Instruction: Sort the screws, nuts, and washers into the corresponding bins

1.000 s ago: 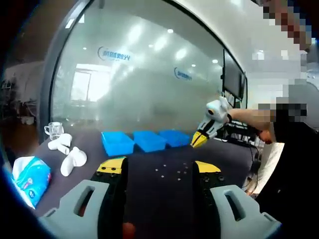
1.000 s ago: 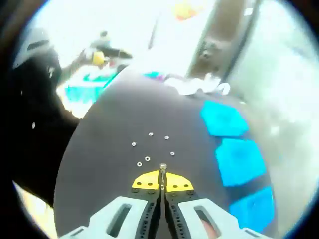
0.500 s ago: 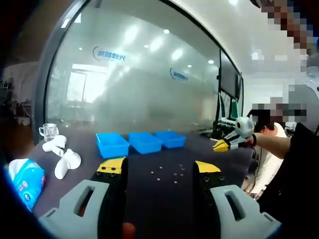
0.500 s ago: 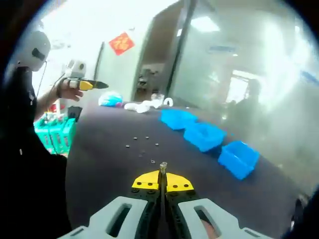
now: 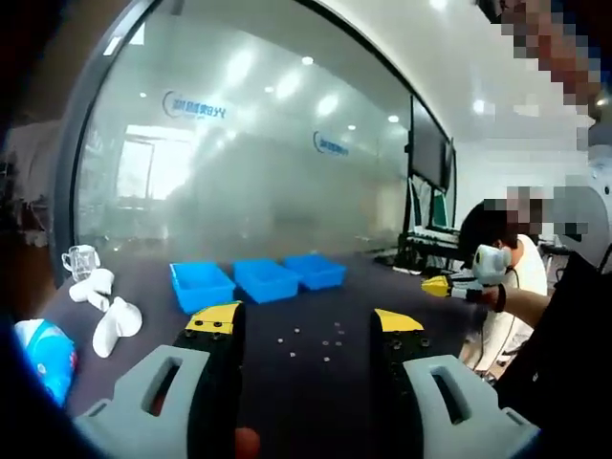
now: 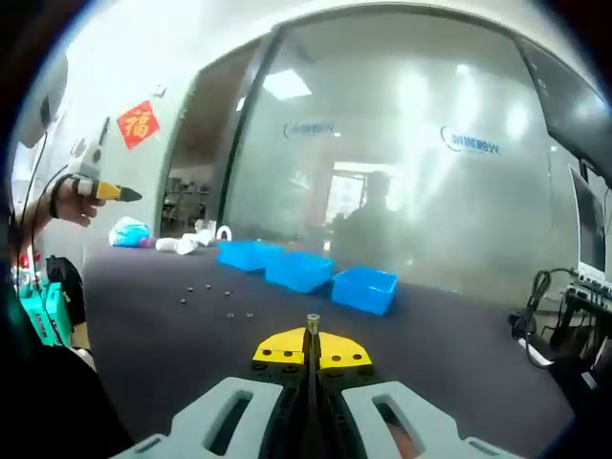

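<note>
Left gripper view: your left gripper (image 5: 304, 325) has its fingers spread wide with nothing between them, held above the near side of the dark table (image 5: 287, 382). Three blue bins (image 5: 258, 279) sit in a row toward the far edge of the table, in front of the frosted glass wall (image 5: 249, 163). Loose small hardware (image 5: 320, 344) lies scattered on the table between the bins and your fingers, too small to tell screws from nuts or washers. Near the left edge of the table: white objects (image 5: 107, 311), a clear glass mug (image 5: 78, 260) and a blue-and-white pack (image 5: 43, 349). Your right gripper (image 5: 438, 286) comes in from the right, near the right edge of the table, yellow tips pressed together.

Right gripper view: your right gripper (image 6: 311, 346) has its fingers pressed together, pinching a small screw (image 6: 312, 322) that stands up at the tips. The three blue bins (image 6: 304, 271) sit in a row further along the table (image 6: 430, 363); the scattered hardware (image 6: 215, 298) lies left of them on the table. Your left gripper (image 6: 115, 193) appears at far left, well apart; cannot tell its finger state there. A red paper decoration (image 6: 140, 123) hangs on the wall.
</note>
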The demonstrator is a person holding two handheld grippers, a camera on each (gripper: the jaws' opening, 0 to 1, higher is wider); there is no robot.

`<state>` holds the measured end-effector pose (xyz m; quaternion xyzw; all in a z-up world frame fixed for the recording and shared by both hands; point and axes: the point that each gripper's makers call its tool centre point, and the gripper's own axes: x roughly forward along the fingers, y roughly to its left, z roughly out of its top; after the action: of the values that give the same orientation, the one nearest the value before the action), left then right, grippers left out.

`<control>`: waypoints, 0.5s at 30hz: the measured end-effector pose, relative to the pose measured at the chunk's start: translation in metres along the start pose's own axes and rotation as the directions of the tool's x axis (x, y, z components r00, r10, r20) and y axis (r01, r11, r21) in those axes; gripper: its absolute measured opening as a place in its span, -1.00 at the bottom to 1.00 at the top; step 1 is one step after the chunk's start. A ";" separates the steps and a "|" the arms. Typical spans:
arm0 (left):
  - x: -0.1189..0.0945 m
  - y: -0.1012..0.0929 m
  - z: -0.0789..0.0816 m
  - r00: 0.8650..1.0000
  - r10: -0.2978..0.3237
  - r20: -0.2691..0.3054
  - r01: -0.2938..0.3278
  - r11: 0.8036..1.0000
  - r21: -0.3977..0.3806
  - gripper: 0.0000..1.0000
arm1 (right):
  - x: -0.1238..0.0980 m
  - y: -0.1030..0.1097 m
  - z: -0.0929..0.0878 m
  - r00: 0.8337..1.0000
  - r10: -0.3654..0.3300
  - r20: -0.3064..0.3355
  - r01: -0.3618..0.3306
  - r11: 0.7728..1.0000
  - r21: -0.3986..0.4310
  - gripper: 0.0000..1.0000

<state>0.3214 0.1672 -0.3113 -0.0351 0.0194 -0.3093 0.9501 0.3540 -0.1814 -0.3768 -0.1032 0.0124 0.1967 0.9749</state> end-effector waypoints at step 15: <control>-0.012 0.003 -0.004 1.000 0.019 0.005 -0.019 1.000 -0.017 0.04 | 0.055 -0.021 0.041 0.998 -0.046 0.049 0.046 0.999 0.005 -1.00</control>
<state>0.3126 0.1762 -0.3156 -0.0440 0.0199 -0.2998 0.9528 0.4126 -0.1712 -0.3360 -0.0965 -0.0133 0.1765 0.9795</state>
